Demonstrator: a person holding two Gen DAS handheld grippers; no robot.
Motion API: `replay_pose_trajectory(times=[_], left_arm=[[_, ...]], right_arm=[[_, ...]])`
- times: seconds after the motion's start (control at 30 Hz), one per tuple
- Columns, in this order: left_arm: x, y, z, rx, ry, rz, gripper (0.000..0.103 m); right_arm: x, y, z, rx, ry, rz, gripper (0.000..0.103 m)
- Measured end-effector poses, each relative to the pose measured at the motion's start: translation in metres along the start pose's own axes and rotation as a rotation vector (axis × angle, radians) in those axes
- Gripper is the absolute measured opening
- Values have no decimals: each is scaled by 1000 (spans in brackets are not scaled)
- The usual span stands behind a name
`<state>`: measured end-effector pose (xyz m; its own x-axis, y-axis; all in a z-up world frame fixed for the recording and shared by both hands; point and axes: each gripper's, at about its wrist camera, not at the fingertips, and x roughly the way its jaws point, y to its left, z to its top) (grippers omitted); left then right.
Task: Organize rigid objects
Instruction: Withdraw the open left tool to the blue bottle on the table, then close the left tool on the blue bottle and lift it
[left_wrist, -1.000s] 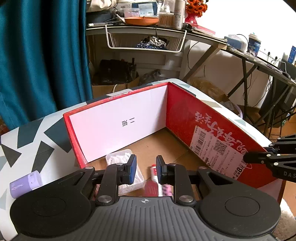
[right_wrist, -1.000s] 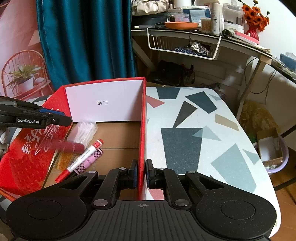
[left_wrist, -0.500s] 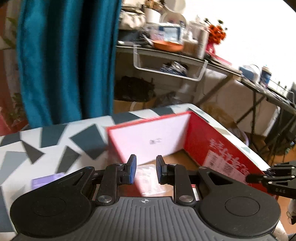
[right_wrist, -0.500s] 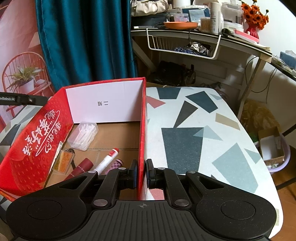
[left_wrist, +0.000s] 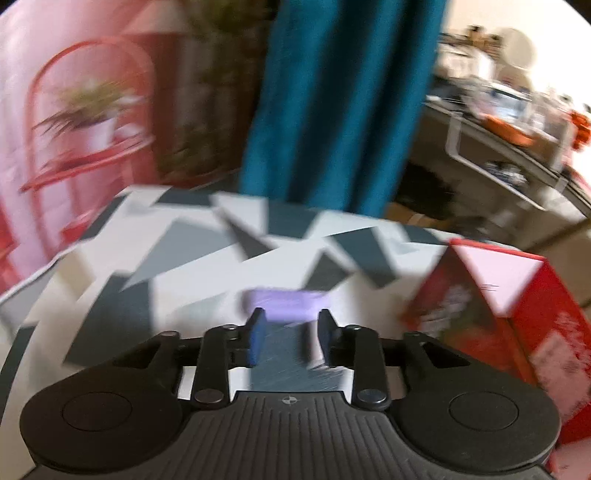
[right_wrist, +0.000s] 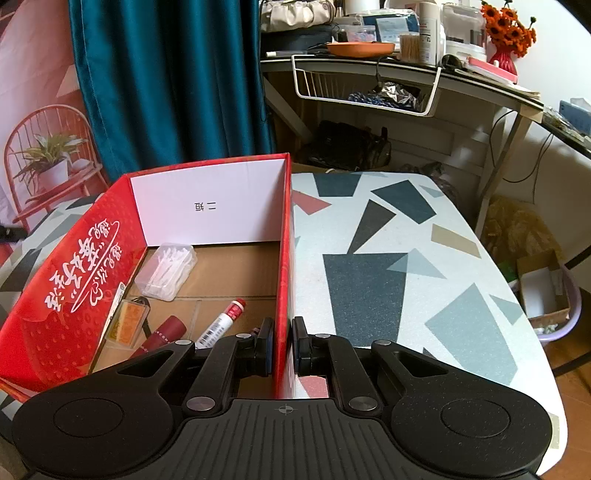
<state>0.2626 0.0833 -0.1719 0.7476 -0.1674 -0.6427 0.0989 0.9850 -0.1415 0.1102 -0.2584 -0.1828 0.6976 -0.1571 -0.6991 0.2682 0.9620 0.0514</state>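
Purple tube (left_wrist: 284, 303) lies on the patterned table (left_wrist: 184, 266), just beyond your left gripper (left_wrist: 291, 338); jaws just been opening, nothing between them. Your right gripper (right_wrist: 283, 347) clamps the red box (right_wrist: 284, 258) wall.

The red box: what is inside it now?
Inside the red box: a clear case of white sticks, an orange tag, a dark red tube and a red-capped marker. The right gripper covers the near corner.
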Motion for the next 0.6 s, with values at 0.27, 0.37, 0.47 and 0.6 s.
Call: replay_pose_trajectory(times=[0.27, 0.37, 0.47, 0.6], left_arm=[[9, 21, -34, -27, 66, 46, 80], [11, 24, -46, 0, 65, 16, 91], [19, 22, -54, 57, 70, 23, 91], [23, 15, -63, 138, 73, 32, 91]], right_arm=[[0, 1, 0, 0, 1, 4, 12], [0, 1, -1, -1, 2, 3, 12], [0, 2, -1, -5, 4, 0, 12], [1, 3, 0, -3, 7, 4, 14]])
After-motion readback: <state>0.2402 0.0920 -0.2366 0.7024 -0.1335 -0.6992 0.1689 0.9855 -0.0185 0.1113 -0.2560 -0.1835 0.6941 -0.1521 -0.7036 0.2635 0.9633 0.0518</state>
